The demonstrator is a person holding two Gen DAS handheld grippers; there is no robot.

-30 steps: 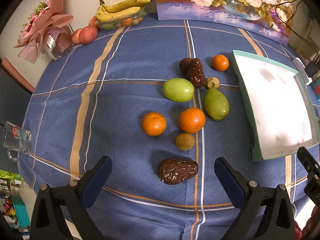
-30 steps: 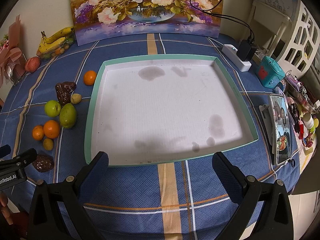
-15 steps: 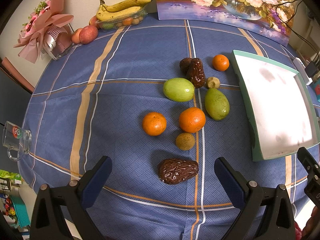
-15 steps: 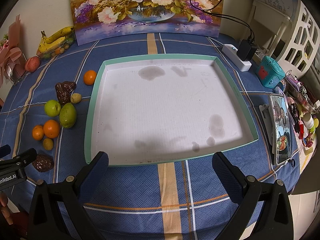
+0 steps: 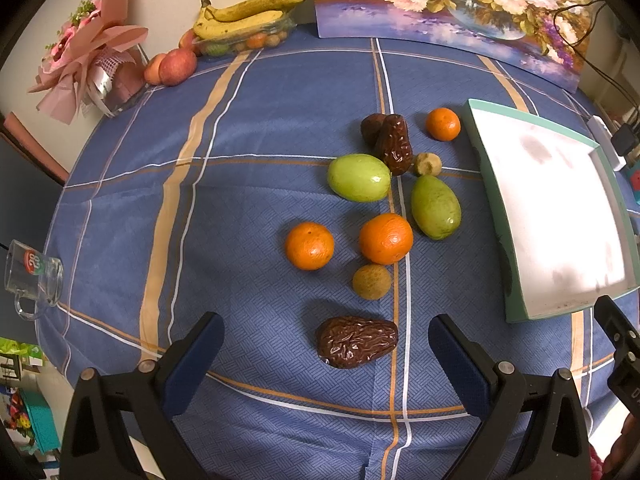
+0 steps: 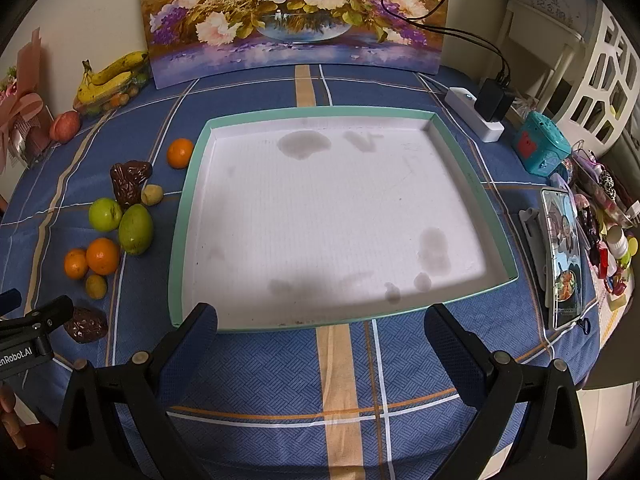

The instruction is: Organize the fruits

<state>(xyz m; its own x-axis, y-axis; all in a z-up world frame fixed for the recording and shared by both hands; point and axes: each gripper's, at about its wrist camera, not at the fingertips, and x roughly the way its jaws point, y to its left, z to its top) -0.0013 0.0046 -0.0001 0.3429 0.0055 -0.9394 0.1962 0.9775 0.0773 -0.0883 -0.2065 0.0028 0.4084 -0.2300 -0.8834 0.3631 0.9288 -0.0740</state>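
On the table with the blue checked cloth (image 5: 260,128) the fruits lie loose in a group left of the tray (image 6: 188,200), none inside it. The left gripper (image 5: 326,354) is released, its fingers wide apart above the near edge, with the wrinkled brown date (image 5: 357,342) lying between them, not touched. Behind the date lie a small brownish fruit (image 5: 371,281), two oranges (image 5: 386,238), two green fruits (image 5: 436,207) and two more dates (image 5: 394,144). The right gripper (image 6: 320,338) is also released and holds nothing, over the near rim of the tray. Only the left view shows the glass mug (image 5: 34,276) at the left edge; only the right view shows the power strip (image 6: 474,120) and the phone (image 6: 562,258) near the right edge. Bananas (image 5: 244,16) and a flower painting (image 6: 296,12) stand along the far edge.
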